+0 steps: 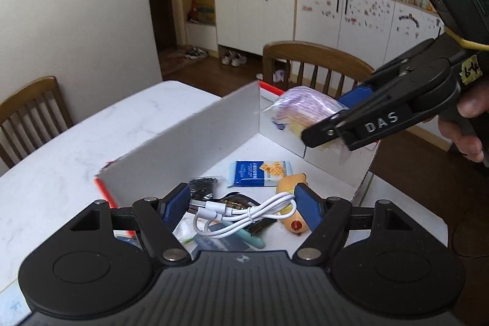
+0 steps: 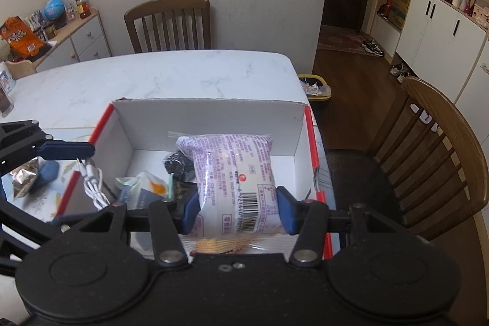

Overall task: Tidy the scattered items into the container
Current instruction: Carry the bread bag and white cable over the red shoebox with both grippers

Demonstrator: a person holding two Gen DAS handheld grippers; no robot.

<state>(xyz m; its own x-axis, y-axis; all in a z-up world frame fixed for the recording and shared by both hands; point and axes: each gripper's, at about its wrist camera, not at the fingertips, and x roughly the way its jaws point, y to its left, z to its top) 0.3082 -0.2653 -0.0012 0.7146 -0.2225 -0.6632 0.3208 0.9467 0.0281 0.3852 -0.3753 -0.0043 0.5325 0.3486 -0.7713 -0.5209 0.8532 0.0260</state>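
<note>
So the purple-printed snack packet (image 2: 232, 173) is being pinched near its barcode end by the right gripper (image 2: 237, 211), and it's being held in the air over the white cardboard box (image 2: 211, 112) with the red-edged rim. In the left wrist view the same packet (image 1: 302, 109) is being carried above the far right corner of the box (image 1: 189, 139).

The left gripper (image 1: 244, 203) is being held spread wide over the near end of the box, nothing being clamped. The coiled white USB cable (image 1: 244, 213) is lying under it inside the box, next to a hotdog-shaped toy (image 1: 290, 203), a blue cracker packet (image 1: 261, 173) and a black bundle (image 1: 201, 185).

For doing this step well, probably: the packet is being aimed best at the bare floor at the far right of the box, and it's better lowered close to the bottom before the pads are eased apart, so nothing is being bounced out. A crumpled foil wrapper (image 2: 24, 179) and a blue thing (image 2: 47, 171) are still being left outside, on the left.
</note>
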